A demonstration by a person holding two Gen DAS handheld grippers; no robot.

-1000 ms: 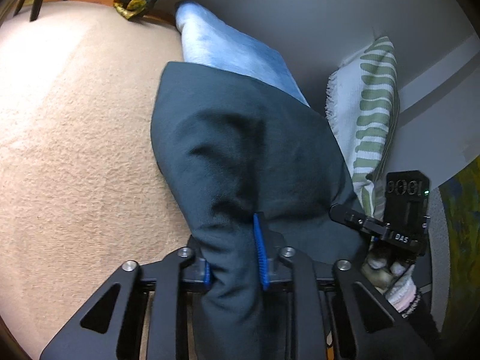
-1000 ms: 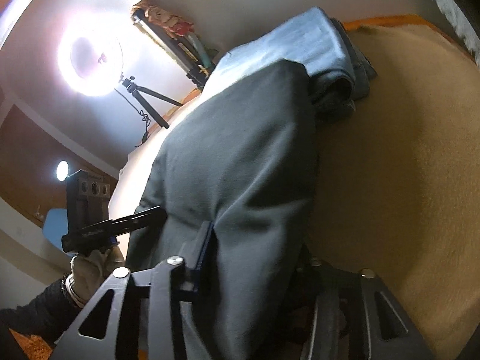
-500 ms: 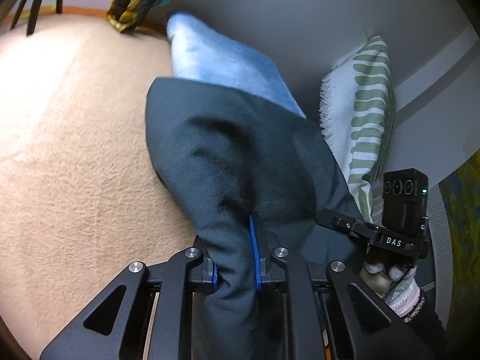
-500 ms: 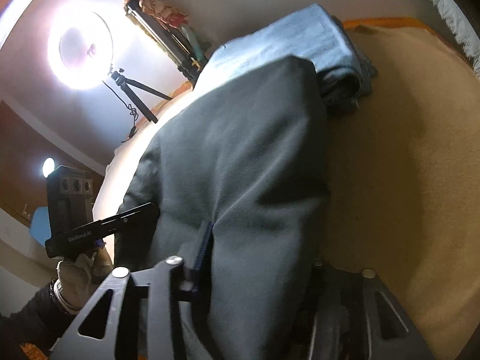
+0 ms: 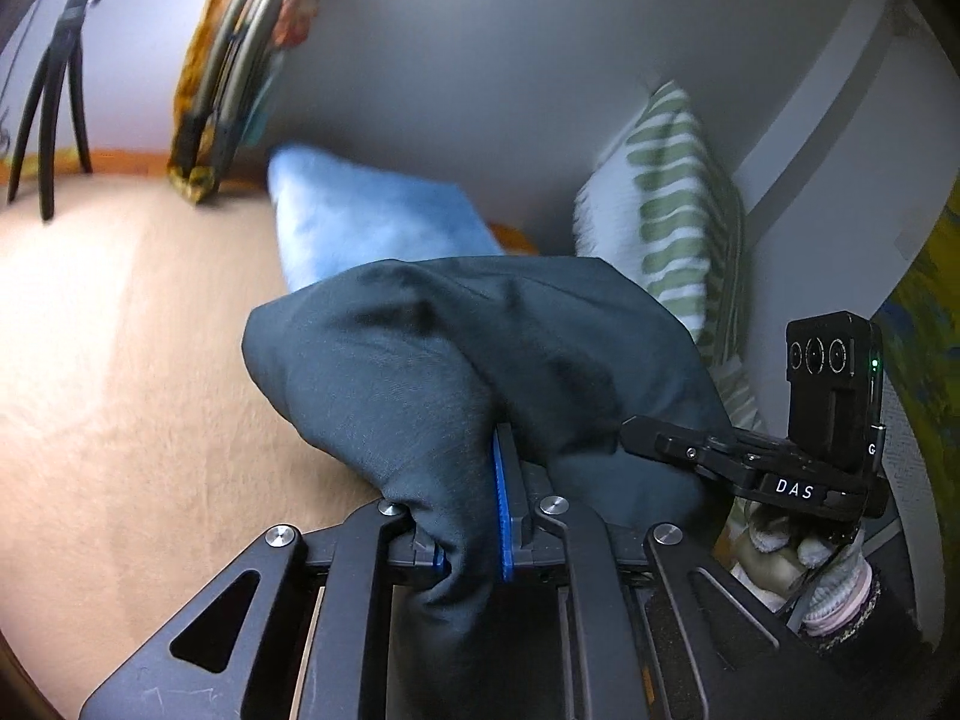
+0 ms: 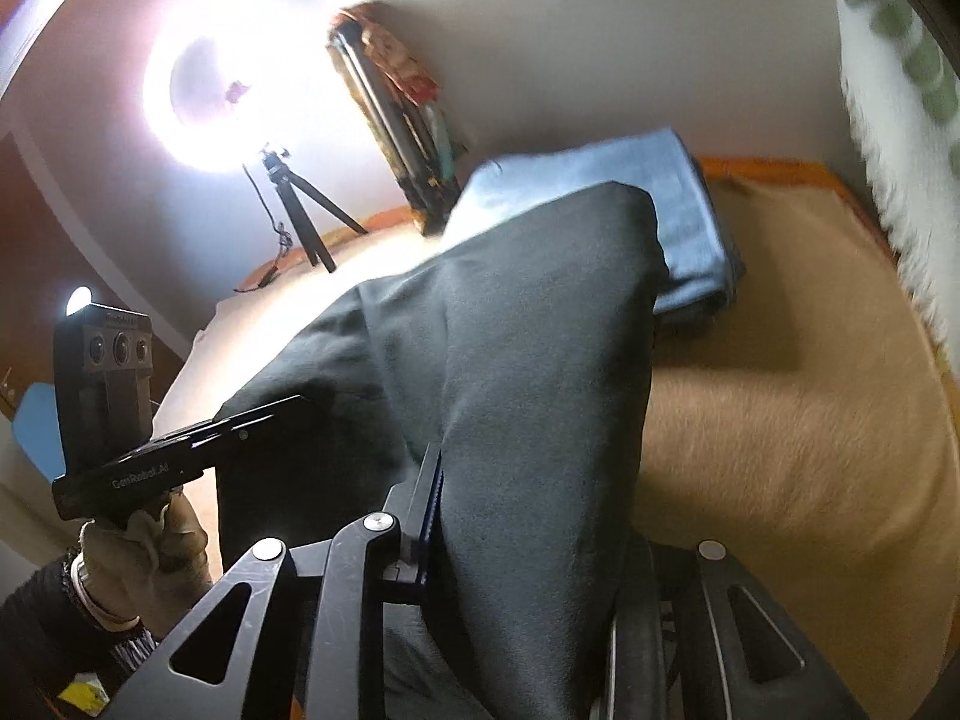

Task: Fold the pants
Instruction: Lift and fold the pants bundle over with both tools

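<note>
The dark grey pants [image 5: 444, 360] hang bunched between both grippers above the tan bed surface [image 5: 132, 372]. My left gripper [image 5: 474, 516] is shut on a fold of the pants, the cloth draped over its fingers. My right gripper [image 6: 516, 540] is shut on another part of the pants [image 6: 528, 360]; its right finger is hidden under the cloth. The right gripper shows in the left wrist view [image 5: 750, 456], and the left gripper shows in the right wrist view [image 6: 180, 450]. The far end of the pants lies over folded blue jeans [image 5: 366, 216].
Folded blue jeans [image 6: 678, 204] lie at the far edge of the bed by the wall. A green-striped white pillow [image 5: 678, 216] leans at the right. A ring light on a tripod [image 6: 288, 180] and a leaning bundle [image 5: 234, 72] stand at the back.
Both grippers have lifted and tilted up with the pants, which now bunch closer to me and cover less of the blue jeans. The view has swung toward the wall.
</note>
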